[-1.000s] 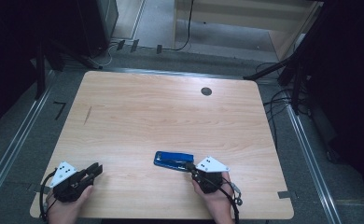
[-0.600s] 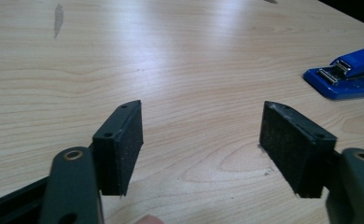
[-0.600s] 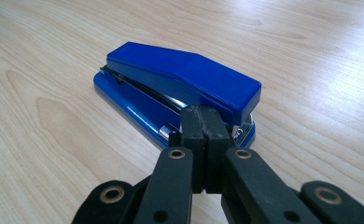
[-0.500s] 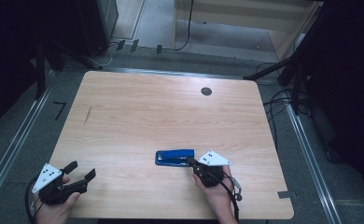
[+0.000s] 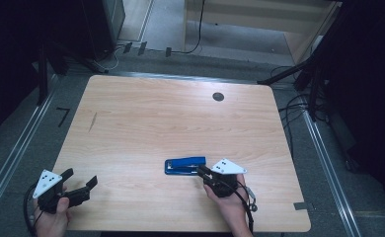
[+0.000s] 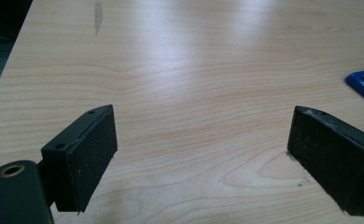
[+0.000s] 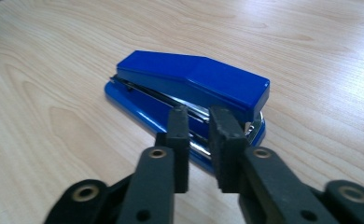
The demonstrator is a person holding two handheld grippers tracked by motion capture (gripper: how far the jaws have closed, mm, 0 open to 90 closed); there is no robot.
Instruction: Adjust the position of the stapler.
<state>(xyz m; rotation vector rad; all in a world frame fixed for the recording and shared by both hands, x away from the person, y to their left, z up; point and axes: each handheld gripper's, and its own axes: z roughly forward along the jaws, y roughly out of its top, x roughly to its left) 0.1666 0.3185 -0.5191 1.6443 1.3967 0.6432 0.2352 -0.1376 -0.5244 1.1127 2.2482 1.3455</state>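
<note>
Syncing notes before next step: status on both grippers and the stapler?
Left gripper open, empty, near table's corner. Right gripper jaws just opening, narrow gap, nothing between, tips at blue stapler. Stapler flat on table. Path clear.

High view looks down on the table (image 5: pixel 146 123); both gripper views skim it closely, sharing the stapler (image 7: pixel 189 93).

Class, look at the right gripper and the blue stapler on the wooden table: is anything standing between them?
Nothing visible does. The right gripper sits right at the near end of the blue stapler, its jaws a narrow gap apart with nothing between them, having just been opening.
</note>
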